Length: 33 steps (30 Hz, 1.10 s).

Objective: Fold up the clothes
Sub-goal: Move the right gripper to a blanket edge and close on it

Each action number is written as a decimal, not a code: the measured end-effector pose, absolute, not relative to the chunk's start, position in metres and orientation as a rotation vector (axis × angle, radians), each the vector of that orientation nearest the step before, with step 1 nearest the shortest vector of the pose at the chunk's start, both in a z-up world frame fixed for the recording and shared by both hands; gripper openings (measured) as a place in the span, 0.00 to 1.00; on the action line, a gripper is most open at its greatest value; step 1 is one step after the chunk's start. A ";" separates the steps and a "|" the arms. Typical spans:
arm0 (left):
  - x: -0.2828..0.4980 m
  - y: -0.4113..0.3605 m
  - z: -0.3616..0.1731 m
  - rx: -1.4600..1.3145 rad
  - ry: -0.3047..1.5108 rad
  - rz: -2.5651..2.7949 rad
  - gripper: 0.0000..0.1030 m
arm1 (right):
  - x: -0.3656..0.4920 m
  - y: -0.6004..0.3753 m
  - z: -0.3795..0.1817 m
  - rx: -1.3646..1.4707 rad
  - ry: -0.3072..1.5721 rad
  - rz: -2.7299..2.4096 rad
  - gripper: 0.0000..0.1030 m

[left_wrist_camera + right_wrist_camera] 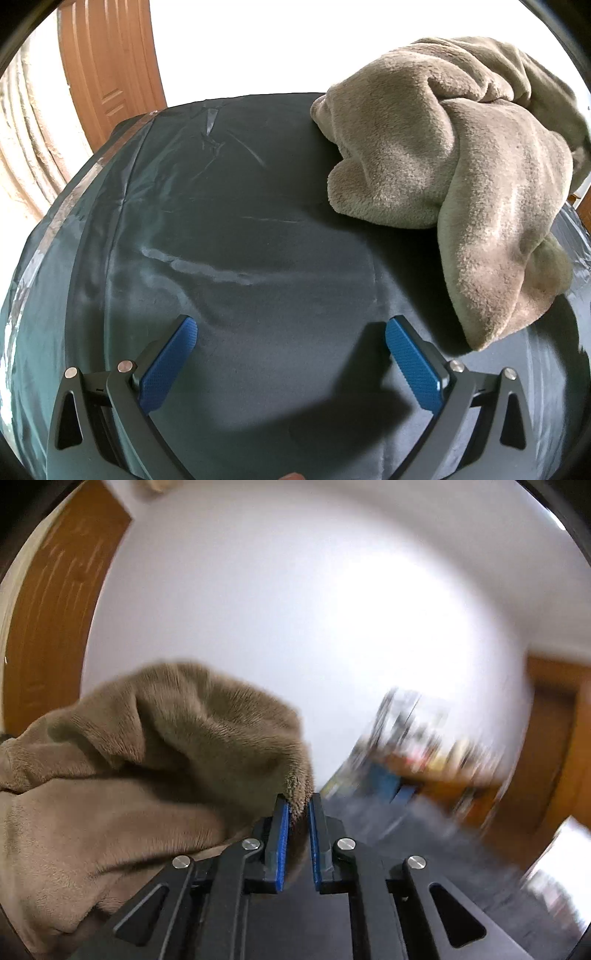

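Note:
A tan fleece garment (454, 162) hangs bunched at the right of the left wrist view, lifted, its lower folds draping onto the dark cloth-covered table (258, 229). My left gripper (291, 328) is open and empty, low over the table, to the left of and nearer than the garment. My right gripper (298, 805) is shut on a fold of the tan garment (147, 775), which spreads to the left of its blue pads (281, 834) and hangs down from them. The right wrist view is blurred by motion.
A wooden door (110, 62) stands beyond the table's far left corner. Shiny tape (55, 221) runs along the table's left edge. In the right wrist view a white wall (295, 609), a wooden door frame (48, 620) and blurred furniture (424, 746) lie behind.

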State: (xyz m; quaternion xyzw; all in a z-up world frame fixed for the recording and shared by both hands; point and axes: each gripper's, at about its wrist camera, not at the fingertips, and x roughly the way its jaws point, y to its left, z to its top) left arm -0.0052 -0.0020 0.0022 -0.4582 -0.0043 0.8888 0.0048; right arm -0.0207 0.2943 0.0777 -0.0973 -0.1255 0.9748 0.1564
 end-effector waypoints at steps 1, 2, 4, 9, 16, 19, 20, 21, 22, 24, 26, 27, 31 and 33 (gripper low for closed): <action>-0.005 -0.002 0.002 -1.435 -0.013 2.784 0.99 | -0.015 0.289 0.080 -0.251 -0.370 2.797 0.11; -0.005 -0.002 0.002 -1.435 -0.013 2.784 0.99 | -0.009 0.285 0.083 -0.223 -0.382 2.802 0.10; -0.005 -0.002 0.002 -1.435 -0.013 2.784 0.99 | 0.002 0.275 0.088 -0.167 -0.404 2.813 0.10; -0.005 -0.002 0.002 -1.435 -0.014 2.783 0.99 | 0.022 0.260 0.098 -0.100 -0.404 2.880 0.11; -0.006 -0.001 0.002 -1.436 -0.014 2.784 0.99 | -0.002 0.340 0.077 -0.527 0.160 3.014 0.90; -0.005 -0.001 0.003 -1.436 -0.014 2.784 0.99 | -0.020 0.369 0.062 -0.681 0.328 3.005 0.90; -0.005 -0.001 0.003 -1.436 -0.014 2.784 0.99 | -0.026 0.375 0.054 -0.739 0.365 3.000 0.90; -0.005 -0.001 0.003 -1.436 -0.014 2.784 0.99 | -0.033 0.379 0.046 -0.795 0.399 2.993 0.90; -0.005 0.000 0.003 -1.436 -0.014 2.784 0.99 | -0.039 0.384 0.038 -0.852 0.433 2.984 0.90; -0.005 0.000 0.003 -1.436 -0.014 2.784 0.99 | -0.054 0.390 0.023 -0.968 0.475 2.965 0.90; -0.005 0.000 0.003 -1.436 -0.014 2.785 0.99 | -0.066 0.387 0.014 -1.046 0.463 2.956 0.90; -0.005 0.000 0.002 -1.436 -0.014 2.785 0.99 | -0.072 0.383 0.012 -1.075 0.454 2.965 0.90; -0.006 0.000 0.002 -1.436 -0.014 2.785 0.99 | -0.098 0.369 0.003 -1.147 0.358 2.992 0.89; -0.006 0.000 0.002 -1.437 -0.014 2.785 0.99 | -0.110 0.362 0.001 -1.180 0.332 3.000 0.89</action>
